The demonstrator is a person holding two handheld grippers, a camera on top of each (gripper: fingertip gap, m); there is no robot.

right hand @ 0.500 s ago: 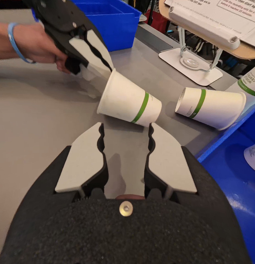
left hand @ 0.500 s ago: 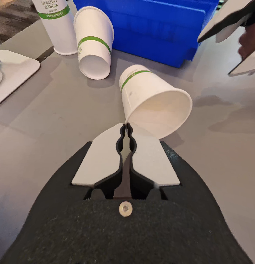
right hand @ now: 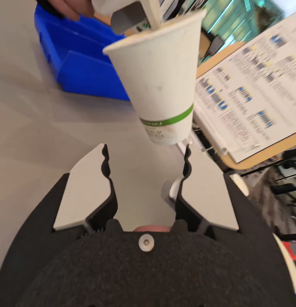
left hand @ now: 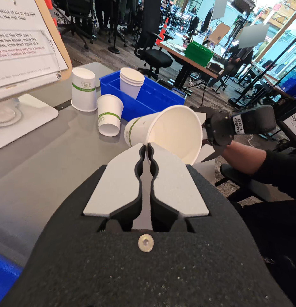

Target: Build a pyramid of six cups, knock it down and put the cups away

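Note:
My left gripper (left hand: 146, 146) is shut on the rim of a white paper cup with a green band (left hand: 144, 131) and holds it tilted above the grey table (left hand: 44, 166). In the right wrist view the same cup (right hand: 160, 83) hangs base-down just beyond my open, empty right gripper (right hand: 145, 147). The right gripper also shows in the left wrist view (left hand: 204, 136), behind the cup's mouth. One cup (left hand: 83, 93) stands upside down and one (left hand: 109, 116) lies on its side. A stack of cups (left hand: 131, 83) stands in the blue bin (left hand: 160, 99).
A sign board on a white stand (left hand: 19, 49) is at the table's back left; it also shows in the right wrist view (right hand: 251, 99). A second blue bin (right hand: 81, 66) sits on the table. Chairs and desks stand beyond the table edge.
My left gripper has lifted the cup off the table and tipped it up. My right gripper has opened wider and moved in by the cup's base.

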